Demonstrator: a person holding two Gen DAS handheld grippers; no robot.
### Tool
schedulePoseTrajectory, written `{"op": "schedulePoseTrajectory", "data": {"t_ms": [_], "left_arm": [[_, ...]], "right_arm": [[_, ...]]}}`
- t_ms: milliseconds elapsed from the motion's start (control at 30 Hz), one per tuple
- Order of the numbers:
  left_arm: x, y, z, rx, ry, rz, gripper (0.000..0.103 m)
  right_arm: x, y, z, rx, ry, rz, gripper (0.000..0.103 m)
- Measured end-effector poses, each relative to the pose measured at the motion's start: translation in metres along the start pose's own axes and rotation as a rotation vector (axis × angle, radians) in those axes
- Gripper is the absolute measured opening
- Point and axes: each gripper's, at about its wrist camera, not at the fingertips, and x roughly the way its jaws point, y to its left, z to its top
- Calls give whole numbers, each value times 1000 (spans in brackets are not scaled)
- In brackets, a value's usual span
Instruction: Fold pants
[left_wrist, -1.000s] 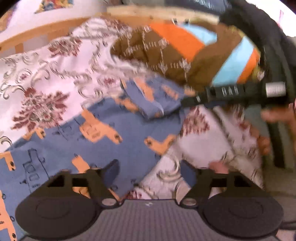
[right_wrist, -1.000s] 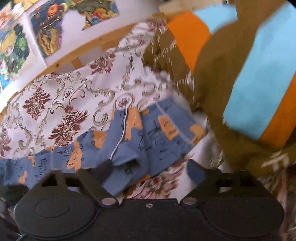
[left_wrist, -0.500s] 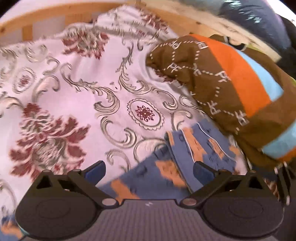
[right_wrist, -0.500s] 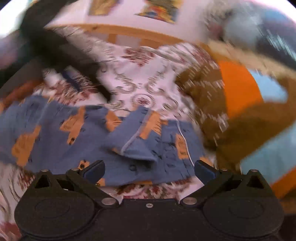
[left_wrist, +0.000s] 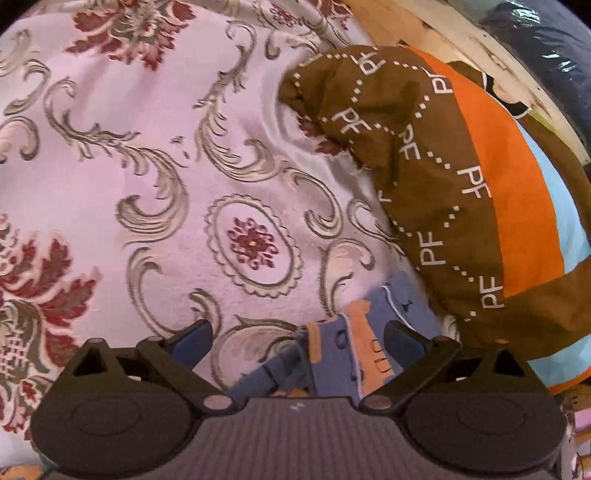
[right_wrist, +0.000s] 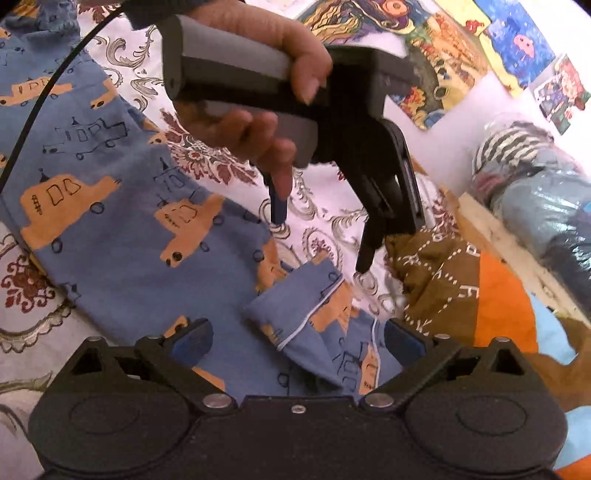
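Blue pants with orange car prints lie spread on a floral bedspread. One crumpled end with white piping lies between my right gripper's open fingers. My right gripper is open and empty just above that end. My left gripper is open, low over the same end of the pants. It also shows in the right wrist view, held by a hand, fingers pointing down just above the cloth.
A brown, orange and light-blue blanket is bunched to the right of the pants. A wooden bed rail runs behind it. Plastic-wrapped bundles lie beyond the rail. Pictures hang on the wall.
Both grippers have swung toward the crumpled end of the pants by the blanket. The left gripper has come down over it. Both stay open.
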Motion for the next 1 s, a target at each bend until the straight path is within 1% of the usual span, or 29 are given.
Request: {"op": "schedulePoseTrajectory", "data": {"t_ms": [167,233,267,300,333,367,400,433,467,500,533,567,600,667,767,800,833,900,967,1000], "left_arm": [[4,-4,3,31,16,-18,98],[5,-4,4,37,13,-29,90],[6,-4,5,39,14,-37,87],[6,-5,6,42,16,-46,81],[7,-5,6,46,18,-52,78],[8,-6,7,53,23,-57,73],[9,-7,7,64,29,-61,64],[10,-8,7,75,36,-63,51],[12,-10,8,87,47,-63,44],[12,-12,8,96,55,-61,33],[12,-14,9,105,60,-52,28],[12,-16,9,110,65,-44,24],[11,-18,11,110,68,-40,19],[5,-25,14,101,55,-40,19],[-4,-42,22,73,29,-71,18],[-5,-49,25,64,23,-65,18],[-4,-56,29,53,19,-43,18],[3,-71,37,25,34,26,18],[13,-80,42,4,43,57,18],[20,-86,44,2,42,84,19]], "right_arm": [[2,5,-1,-23,-1,0,92],[3,5,-1,-21,-5,0,90],[3,6,-1,-20,-6,3,87],[4,6,-1,-17,-5,6,85],[4,6,-1,-15,-2,10,79],[4,7,-2,-15,-1,12,73],[5,7,-2,-17,0,14,70],[5,7,-2,-19,-1,16,61],[5,7,-2,-19,0,18,48],[5,7,-1,-16,1,22,40],[5,6,-1,-5,3,27,27],[4,3,-1,15,5,32,17],[4,-1,0,40,5,37,14],[2,-13,1,128,1,42,12],[-1,-40,1,321,7,35,10],[-1,-51,-1,391,12,21,10],[-1,-59,-3,450,19,11,10],[2,-77,-12,578,45,-8,11],[7,-94,-24,703,82,-25,11],[11,-103,-30,766,101,-27,11]]}}
